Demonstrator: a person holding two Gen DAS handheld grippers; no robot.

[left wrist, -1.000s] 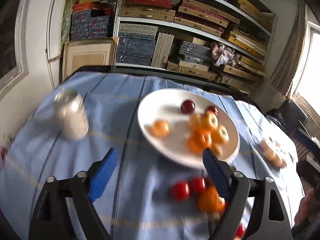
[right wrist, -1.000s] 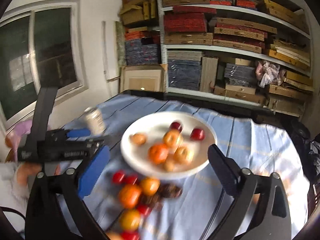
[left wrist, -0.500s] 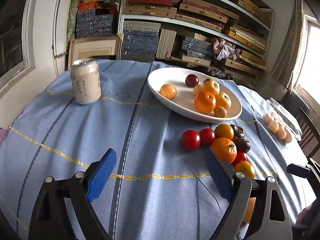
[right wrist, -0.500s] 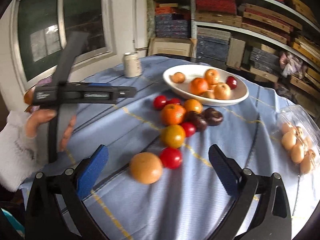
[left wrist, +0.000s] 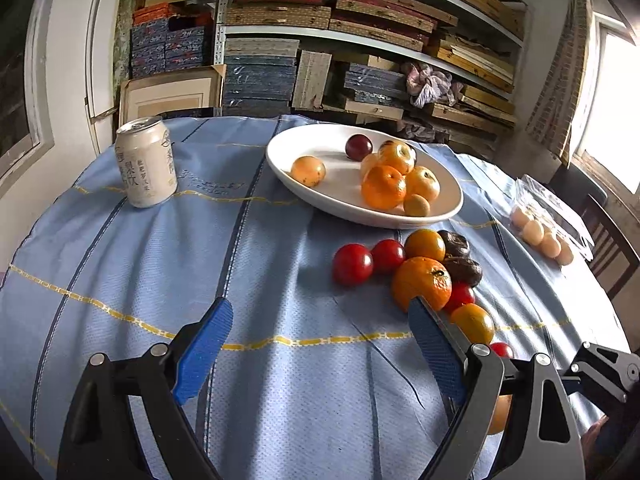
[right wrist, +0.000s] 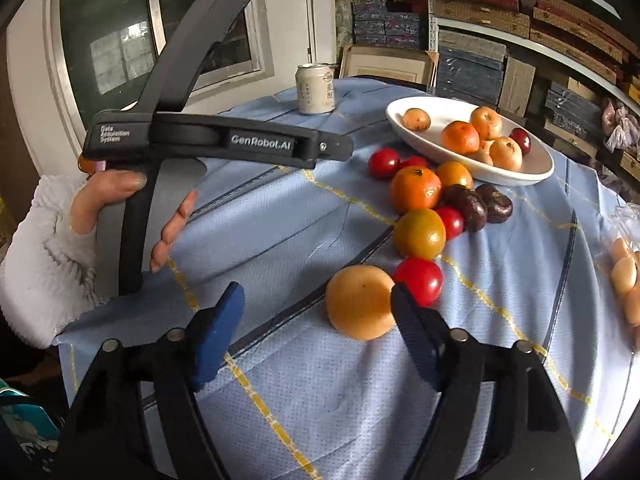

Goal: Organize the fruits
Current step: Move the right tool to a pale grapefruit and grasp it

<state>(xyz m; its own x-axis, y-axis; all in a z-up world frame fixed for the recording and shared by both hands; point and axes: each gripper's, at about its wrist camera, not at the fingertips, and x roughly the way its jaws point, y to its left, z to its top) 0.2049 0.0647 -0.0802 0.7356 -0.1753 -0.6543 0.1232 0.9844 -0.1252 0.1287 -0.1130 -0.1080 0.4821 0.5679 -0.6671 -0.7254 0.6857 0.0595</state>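
The left tongs (left wrist: 320,332) hang wide open over bare blue cloth (left wrist: 200,260) in the lower middle of the left view, holding nothing. Their right pad edges in front of a big orange (left wrist: 420,280), but whether it touches I cannot tell. That orange belongs to a cluster of loose fruit right of centre: two red tomatoes (left wrist: 352,264), more oranges and dark fruits (left wrist: 460,268). Above the cluster sits the white plate (left wrist: 400,220) with several fruits in it, and a can (left wrist: 146,162) stands at upper left on the desk.

The right tongs (right wrist: 318,312) have just been closing, yet remain open with only cloth between the pads. A pale orange fruit (right wrist: 358,302) lies just right of the gap, partly behind the right pad; a red tomato (right wrist: 420,280) sits right beside it. At the left of the right view a hand (right wrist: 120,208) grips the left tool's handle.
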